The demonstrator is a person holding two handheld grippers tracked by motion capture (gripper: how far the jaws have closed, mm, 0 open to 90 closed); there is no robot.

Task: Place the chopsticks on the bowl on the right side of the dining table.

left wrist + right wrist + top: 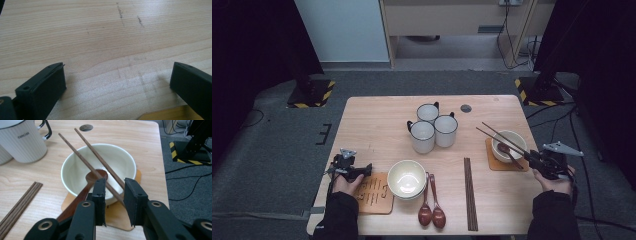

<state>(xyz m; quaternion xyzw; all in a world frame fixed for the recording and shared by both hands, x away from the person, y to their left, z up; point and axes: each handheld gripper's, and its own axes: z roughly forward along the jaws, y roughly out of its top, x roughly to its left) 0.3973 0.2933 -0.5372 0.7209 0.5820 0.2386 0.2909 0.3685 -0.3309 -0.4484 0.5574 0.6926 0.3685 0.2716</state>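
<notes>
From the high view you see the whole wooden table [377, 120]: three white mugs [432, 127] clustered near the middle, a cream bowl [406, 178] toward your edge beside a printed wooden coaster [373, 194], two dark spoons [431, 205] just right of that bowl, and a bundle of spare chopsticks [469, 192] lying further right. Your right gripper view adds the detail the high view blurs: a second cream bowl [100, 167] sits on its own coaster [117, 216], a wooden spoon [91, 181] rests inside it, and a pair of chopsticks [97, 161] lies across its rim, crossing toward the near end. Your right gripper [113, 195] has its jaws closed most of the way, the chopsticks' near ends running into the narrow gap; whether the pads actually pinch them cannot be told. Your left gripper [117, 82] stands wide apart over bare tabletop, holding nothing, with the printed coaster's corner just at the frame's lower edge.
</notes>
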